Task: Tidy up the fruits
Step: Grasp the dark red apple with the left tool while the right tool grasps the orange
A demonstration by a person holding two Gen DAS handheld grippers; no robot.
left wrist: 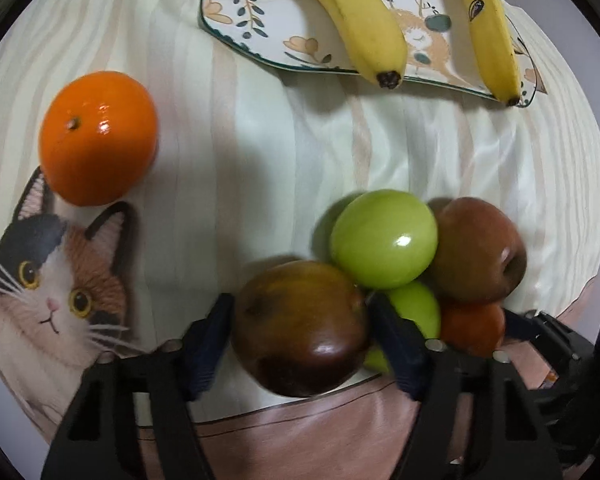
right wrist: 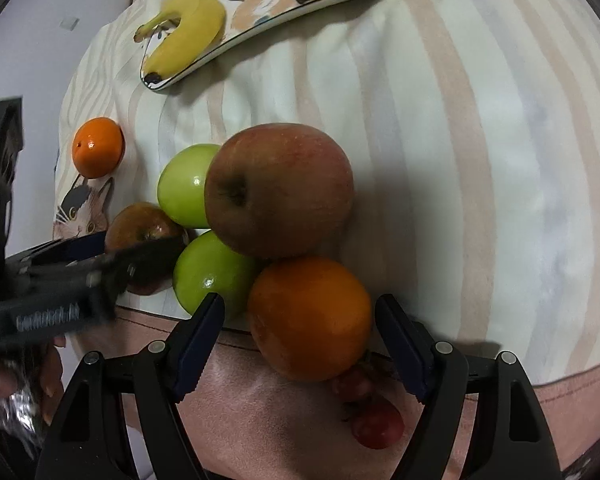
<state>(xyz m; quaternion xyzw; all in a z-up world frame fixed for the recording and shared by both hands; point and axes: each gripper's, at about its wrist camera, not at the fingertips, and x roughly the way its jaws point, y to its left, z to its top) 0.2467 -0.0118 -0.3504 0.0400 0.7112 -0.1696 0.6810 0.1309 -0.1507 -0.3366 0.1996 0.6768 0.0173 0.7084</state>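
Beside the cat print (left wrist: 56, 292) on the striped cloth (left wrist: 260, 160), fruit lies heaped together. The left hand-held gripper (left wrist: 300, 328) has its pads on both sides of a dark red apple (left wrist: 300, 328) nearest that print, clamped on it. Past that apple sit two green apples (left wrist: 384, 240), another red apple (right wrist: 278, 190) and an orange (right wrist: 310, 316); the right hand-held gripper (right wrist: 300, 336) straddles that orange, jaws apart. A tangerine (left wrist: 98, 138) rests above the cat print, and bananas (left wrist: 352, 20) lie on a flowered plate (left wrist: 260, 36) far beyond it.
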